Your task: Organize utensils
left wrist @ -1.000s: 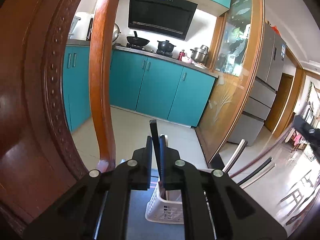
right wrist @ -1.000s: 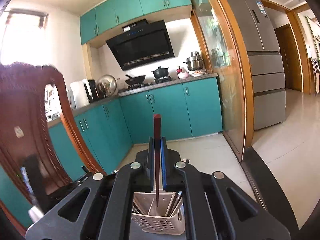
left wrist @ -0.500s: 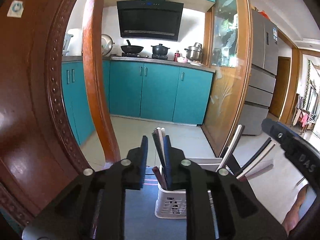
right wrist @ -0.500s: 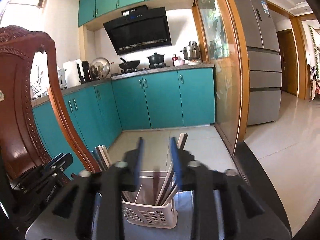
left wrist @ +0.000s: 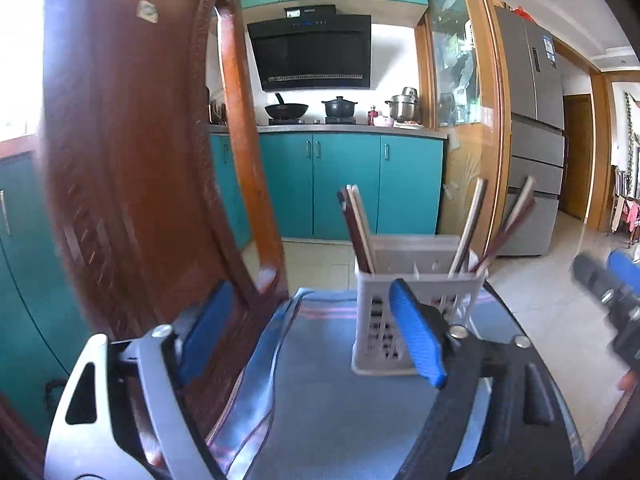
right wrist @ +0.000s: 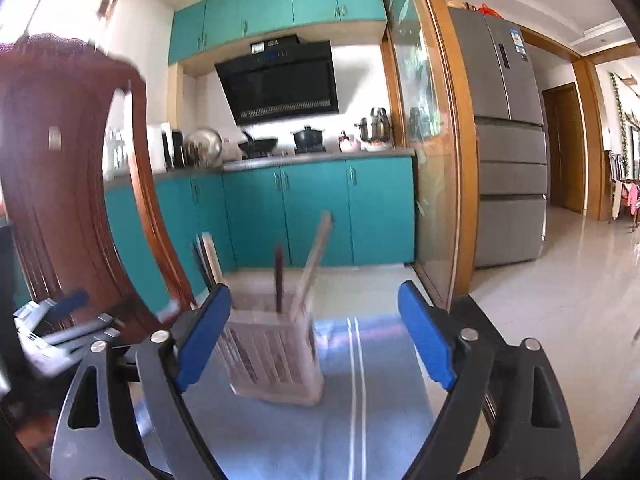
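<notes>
White utensil basket [left wrist: 416, 304] stands on glossy tabletop [left wrist: 328, 408], chopsticks [left wrist: 356, 232] leaning inside, tips up. My left gripper [left wrist: 316, 332] and right gripper [right wrist: 316, 336] both spread wide, jaws just opened — nothing between pads. Wooden chair back [left wrist: 132, 184] crowds left edge; bare tabletop right of basket. Left view alone shows basket sharply — right view blurs it.

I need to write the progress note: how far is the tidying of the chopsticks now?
Done: several chopsticks stand in the white basket on the table. In hand: nothing; the left gripper and right gripper have just been opening and both are empty, apart from the basket. Left: no loose utensils show on the table, so little or nothing seems to remain.
</notes>
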The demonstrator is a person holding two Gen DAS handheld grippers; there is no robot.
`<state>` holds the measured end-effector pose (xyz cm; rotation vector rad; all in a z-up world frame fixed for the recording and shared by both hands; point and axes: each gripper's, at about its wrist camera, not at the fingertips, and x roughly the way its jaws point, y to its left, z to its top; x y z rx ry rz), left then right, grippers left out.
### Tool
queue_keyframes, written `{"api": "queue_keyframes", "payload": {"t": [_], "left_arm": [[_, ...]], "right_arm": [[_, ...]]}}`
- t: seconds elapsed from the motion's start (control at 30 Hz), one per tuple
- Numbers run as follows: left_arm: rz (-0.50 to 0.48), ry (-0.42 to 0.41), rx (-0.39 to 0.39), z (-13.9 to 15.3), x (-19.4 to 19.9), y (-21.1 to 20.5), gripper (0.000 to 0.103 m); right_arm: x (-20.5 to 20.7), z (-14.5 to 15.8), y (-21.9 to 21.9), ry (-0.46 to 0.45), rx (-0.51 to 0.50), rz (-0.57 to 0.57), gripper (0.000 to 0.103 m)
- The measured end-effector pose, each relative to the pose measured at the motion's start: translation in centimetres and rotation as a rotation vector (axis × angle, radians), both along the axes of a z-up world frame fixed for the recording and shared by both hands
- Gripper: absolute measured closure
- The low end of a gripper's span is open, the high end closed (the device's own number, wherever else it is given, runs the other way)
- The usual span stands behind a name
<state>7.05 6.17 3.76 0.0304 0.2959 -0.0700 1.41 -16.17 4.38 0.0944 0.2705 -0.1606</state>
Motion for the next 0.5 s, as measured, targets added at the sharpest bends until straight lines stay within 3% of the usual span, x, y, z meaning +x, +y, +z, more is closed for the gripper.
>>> {"api": "queue_keyframes", "payload": {"t": [0.13, 0.23, 0.5], "left_arm": [[-0.027, 0.005, 0.073, -0.8, -1.3, -0.9, 0.005], [0.002, -0.037, 0.135, -0.8, -2.0, -1.5, 0.003], [-0.003, -0.006, 0.116, -0.8, -2.0, -0.9, 0.003]], "right_arm": [[0.1, -2.0, 0.4, 0.074, 0.018, 0.007, 0.006], [-0.7, -2.4, 1.2, 0.065, -0.027, -0.025, 0.003], [-1.9, -3.1, 1.4, 0.056, -0.078, -0.117, 0.003]]}}
